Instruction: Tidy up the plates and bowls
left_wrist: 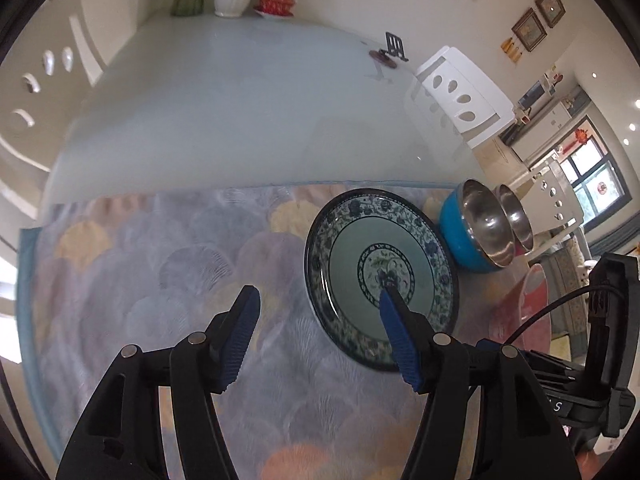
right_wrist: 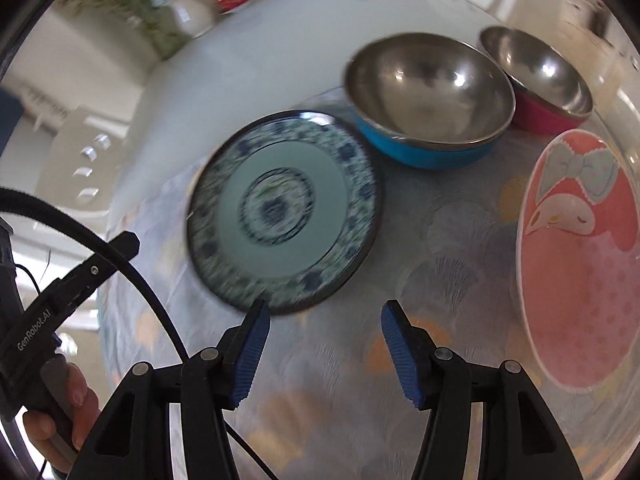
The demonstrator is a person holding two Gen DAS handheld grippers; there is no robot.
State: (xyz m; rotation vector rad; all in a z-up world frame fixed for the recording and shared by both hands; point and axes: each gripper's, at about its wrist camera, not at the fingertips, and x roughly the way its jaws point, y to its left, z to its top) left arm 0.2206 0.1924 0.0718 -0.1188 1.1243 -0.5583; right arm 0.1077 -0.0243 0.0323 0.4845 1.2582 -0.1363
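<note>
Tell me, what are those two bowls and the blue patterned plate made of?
The blue bowl and the pink bowl look like stainless steel inside, mirror-bright with sharp reflections, with coloured outer shells, perhaps plastic. The patterned plate looks like glazed ceramic or melamine: glossy, with printed blue flowers.

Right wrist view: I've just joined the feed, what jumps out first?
The blue-patterned plate lies mid-cloth, just ahead of the open right gripper. Behind it stand a blue-sided steel bowl and a pink-sided one; a pink cartoon plate lies at right.
</note>
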